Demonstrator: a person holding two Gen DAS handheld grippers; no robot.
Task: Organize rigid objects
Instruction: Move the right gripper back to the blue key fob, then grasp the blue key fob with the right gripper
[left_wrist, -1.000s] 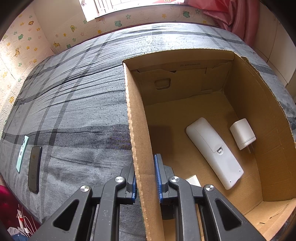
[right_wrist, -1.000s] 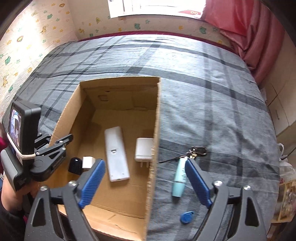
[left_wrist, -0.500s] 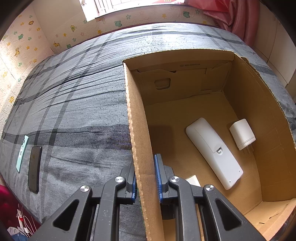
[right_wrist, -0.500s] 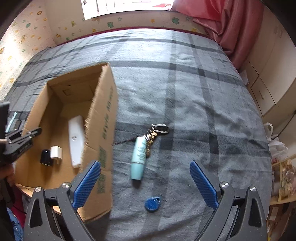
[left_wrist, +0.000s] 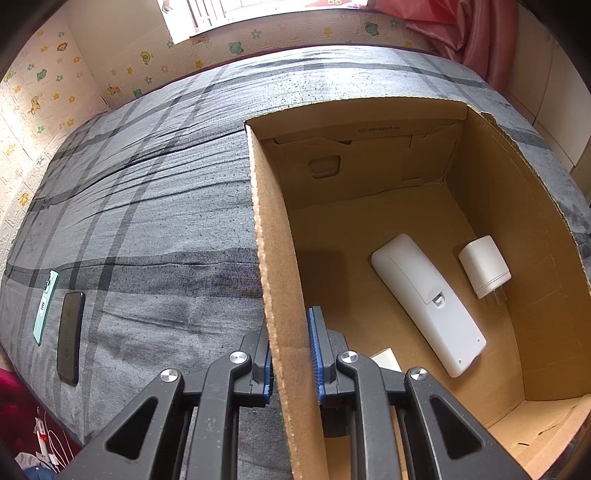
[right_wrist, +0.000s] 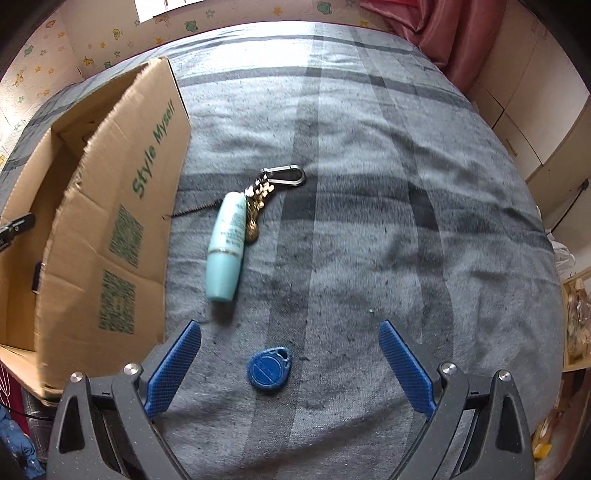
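Cardboard box (left_wrist: 280, 295) wall clamped by left gripper (left_wrist: 291, 354).
Right gripper (right_wrist: 290, 365) gapes around blue key fob (right_wrist: 269, 369); teal bottle (right_wrist: 227, 247) at 11 o'clock.

Box (right_wrist: 110, 206) on bed (right_wrist: 369, 184); remote (left_wrist: 428, 302) and charger (left_wrist: 484, 266) inside; bottle (right_wrist: 226, 247), keys (right_wrist: 266, 188), tag (right_wrist: 270, 368) right of box.
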